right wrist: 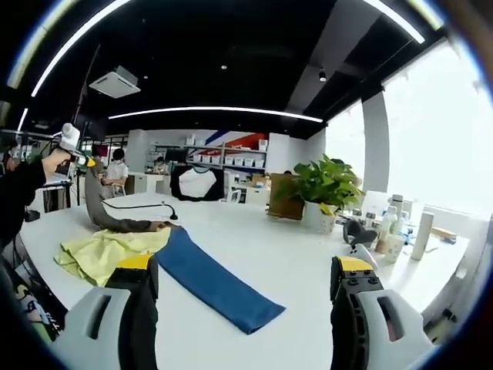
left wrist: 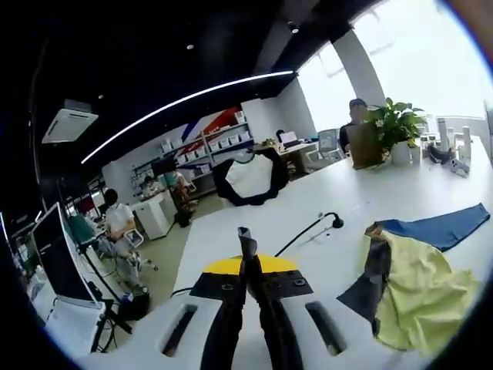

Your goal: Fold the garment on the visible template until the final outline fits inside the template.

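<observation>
Desk: a long white desk [right wrist: 308, 262] with rounded edges, running away toward shelving at the back of an open office.
Garment: yellow, dark grey and blue garment [right wrist: 146, 250], spread on the desk near its left edge in the right gripper view; a blue sleeve reaches toward the middle.
Left gripper [left wrist: 248, 243]: tongs together, clamped on a strip of the garment's dark cloth; in the right gripper view it is held raised over the far left corner, dark cloth hanging from it.
Right gripper [right wrist: 243, 281]: tongs wide apart, nothing between them, above the near edge.
Also on the desk: a black cable [left wrist: 308, 229], a potted plant [right wrist: 323, 193], bottles [right wrist: 400, 227] near the right edge.
Room: black ceiling with light strips [right wrist: 216, 112], bright windows [right wrist: 439, 131], seated people [left wrist: 119, 223] at other desks.
</observation>
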A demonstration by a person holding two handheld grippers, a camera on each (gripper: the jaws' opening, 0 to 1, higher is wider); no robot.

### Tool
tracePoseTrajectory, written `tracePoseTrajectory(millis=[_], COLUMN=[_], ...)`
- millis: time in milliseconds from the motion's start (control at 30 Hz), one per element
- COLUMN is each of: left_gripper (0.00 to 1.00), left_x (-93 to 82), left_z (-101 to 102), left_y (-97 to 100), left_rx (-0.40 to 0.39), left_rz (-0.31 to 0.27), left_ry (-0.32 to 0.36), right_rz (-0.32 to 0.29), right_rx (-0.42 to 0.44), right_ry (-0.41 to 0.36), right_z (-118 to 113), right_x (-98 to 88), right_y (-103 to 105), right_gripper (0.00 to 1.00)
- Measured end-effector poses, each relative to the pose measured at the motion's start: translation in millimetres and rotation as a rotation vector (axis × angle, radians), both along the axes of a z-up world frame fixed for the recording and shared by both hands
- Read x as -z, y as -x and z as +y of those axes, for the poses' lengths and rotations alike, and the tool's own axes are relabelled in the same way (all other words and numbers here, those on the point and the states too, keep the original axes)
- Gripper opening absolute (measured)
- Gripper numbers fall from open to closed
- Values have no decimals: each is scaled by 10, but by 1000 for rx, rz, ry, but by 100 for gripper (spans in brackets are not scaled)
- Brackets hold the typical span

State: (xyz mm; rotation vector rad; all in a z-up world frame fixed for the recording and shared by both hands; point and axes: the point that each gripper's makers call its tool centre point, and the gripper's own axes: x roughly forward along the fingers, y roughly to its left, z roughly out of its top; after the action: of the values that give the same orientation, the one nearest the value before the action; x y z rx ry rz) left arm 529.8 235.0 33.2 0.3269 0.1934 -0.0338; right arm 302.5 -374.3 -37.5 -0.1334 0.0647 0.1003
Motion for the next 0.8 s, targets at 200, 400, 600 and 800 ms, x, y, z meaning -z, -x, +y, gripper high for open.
tracePoseTrajectory(millis=[200, 400, 600, 800], left_gripper=[4, 4, 4, 4], left_x=[24, 47, 236, 508], left_z=[295, 654, 875, 1045], left_y=[56, 98, 118, 231], left_rx=[-55, -127, -163, -197], left_rz=[-9, -14, 22, 63], left_ry=[-38, -83, -87, -80], right_rz=[8, 9, 12, 10], right_rx=[-8, -8, -2, 3], right_ry=[3, 2, -2, -5], right_z=[28, 24, 2, -26], right_x=[17, 17, 26, 27], right_y=[4, 21, 29, 41], right_gripper=[95, 95, 95, 95])
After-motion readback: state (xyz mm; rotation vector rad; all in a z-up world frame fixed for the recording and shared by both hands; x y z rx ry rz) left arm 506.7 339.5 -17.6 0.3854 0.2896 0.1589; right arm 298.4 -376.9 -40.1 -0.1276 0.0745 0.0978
